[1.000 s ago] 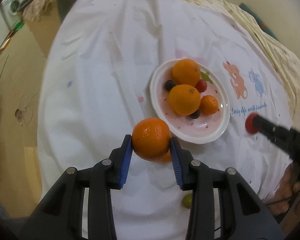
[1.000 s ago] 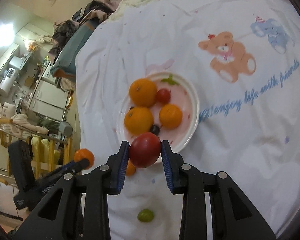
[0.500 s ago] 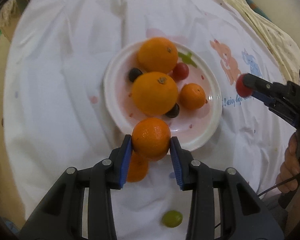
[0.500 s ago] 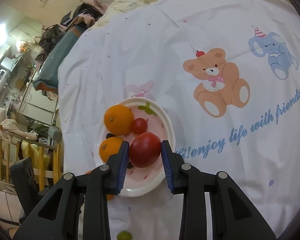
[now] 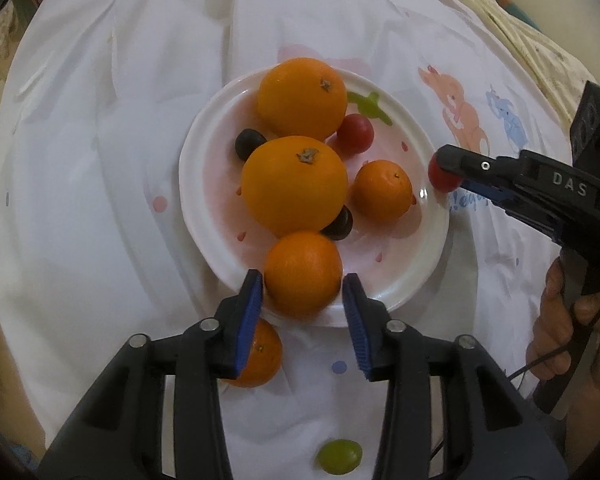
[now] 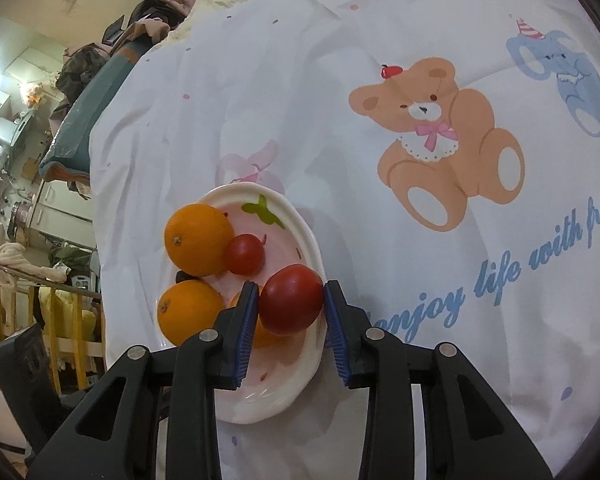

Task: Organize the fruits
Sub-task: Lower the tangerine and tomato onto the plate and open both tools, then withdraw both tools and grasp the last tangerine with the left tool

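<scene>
Our left tool (image 5: pixel 303 296) has just been opening: the orange (image 5: pixel 303 274) sits between its blue pads on the near rim of the plate (image 5: pixel 428 248), released, gaps showing either side. Further right, our right tool (image 6: pixel 290 308) stays clenched on the tomato (image 6: pixel 291 304), above the plate's right edge.

White sheet (image 6: pixel 340 120) w/ bear (image 6: pixel 440 136) & elephant (image 6: pixel 560 76) pics, blue words. Messy room behind, w/ clothes pile (image 6: pixel 100 60).
</scene>
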